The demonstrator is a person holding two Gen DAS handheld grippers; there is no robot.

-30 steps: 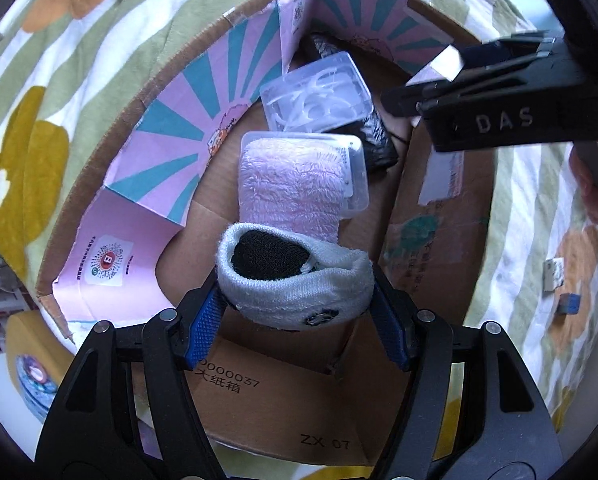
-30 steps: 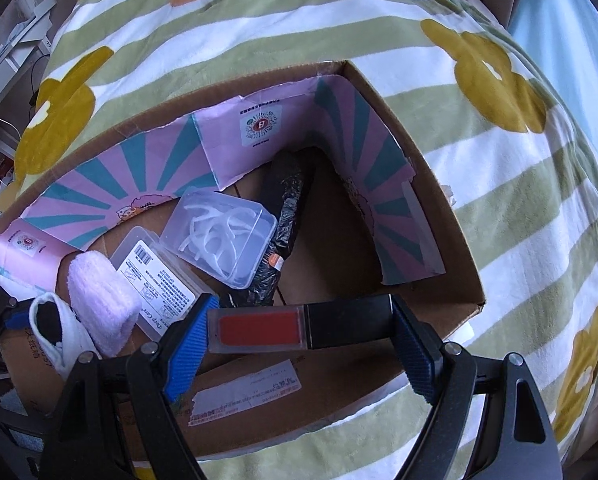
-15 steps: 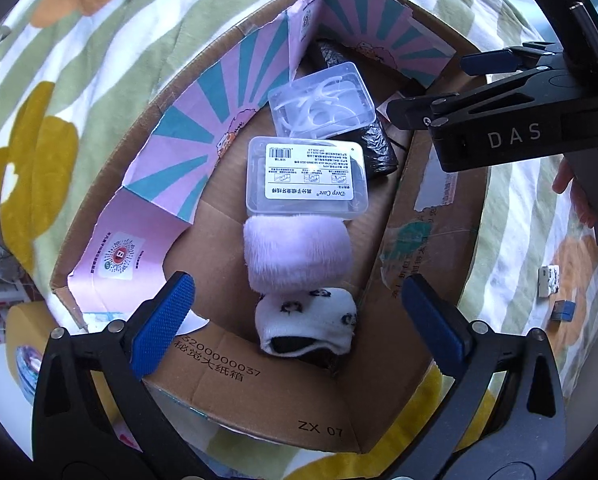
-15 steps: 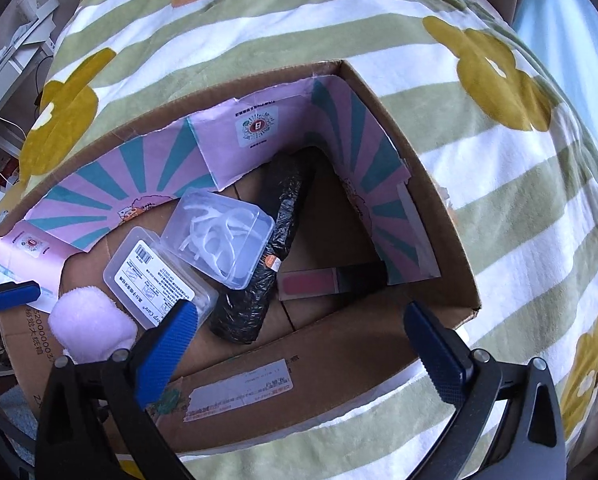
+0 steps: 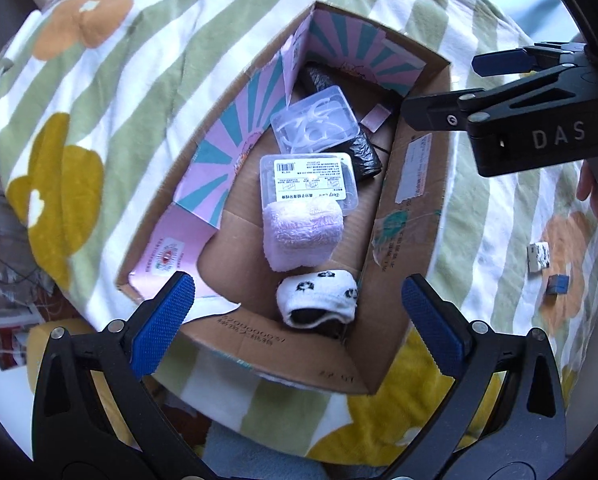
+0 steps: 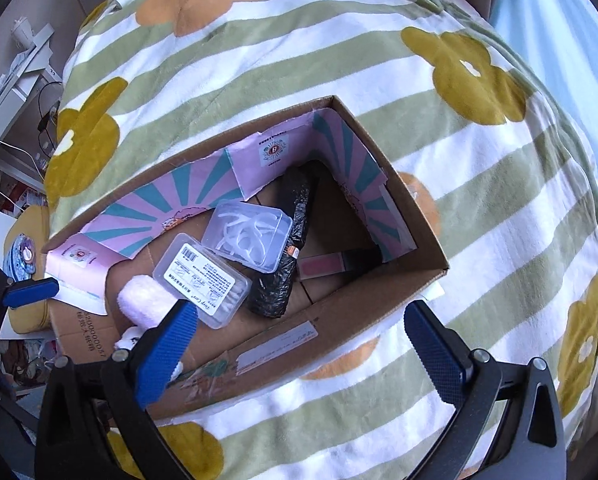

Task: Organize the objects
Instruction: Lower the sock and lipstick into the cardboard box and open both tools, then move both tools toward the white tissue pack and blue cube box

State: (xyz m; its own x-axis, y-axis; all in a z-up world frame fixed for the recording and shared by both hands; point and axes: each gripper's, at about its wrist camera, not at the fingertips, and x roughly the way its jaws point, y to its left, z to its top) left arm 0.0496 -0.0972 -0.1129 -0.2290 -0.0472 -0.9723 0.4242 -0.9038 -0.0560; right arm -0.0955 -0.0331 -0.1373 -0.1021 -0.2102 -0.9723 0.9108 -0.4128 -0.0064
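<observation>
Six items lodged in cardboard box (image 5: 395, 240) on bed: rolled sock (image 5: 319, 298), pink towel (image 5: 303, 236), two clear cases, black bag, lip-gloss tube (image 6: 331, 266). Left claw (image 5: 295, 312) and right claw (image 6: 295, 340): spread wide, empty. Risk: soft bedding tips box.

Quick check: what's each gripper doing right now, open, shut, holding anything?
Left gripper: open, holding nothing, above the rolled sock.
Right gripper: open, holding nothing, above the cardboard box.

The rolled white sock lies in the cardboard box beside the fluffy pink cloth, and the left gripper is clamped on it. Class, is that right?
Not quite. The rolled white sock does lie in the cardboard box beside the fluffy pink cloth, but the left gripper is open above it, as the left wrist view shows.
</observation>
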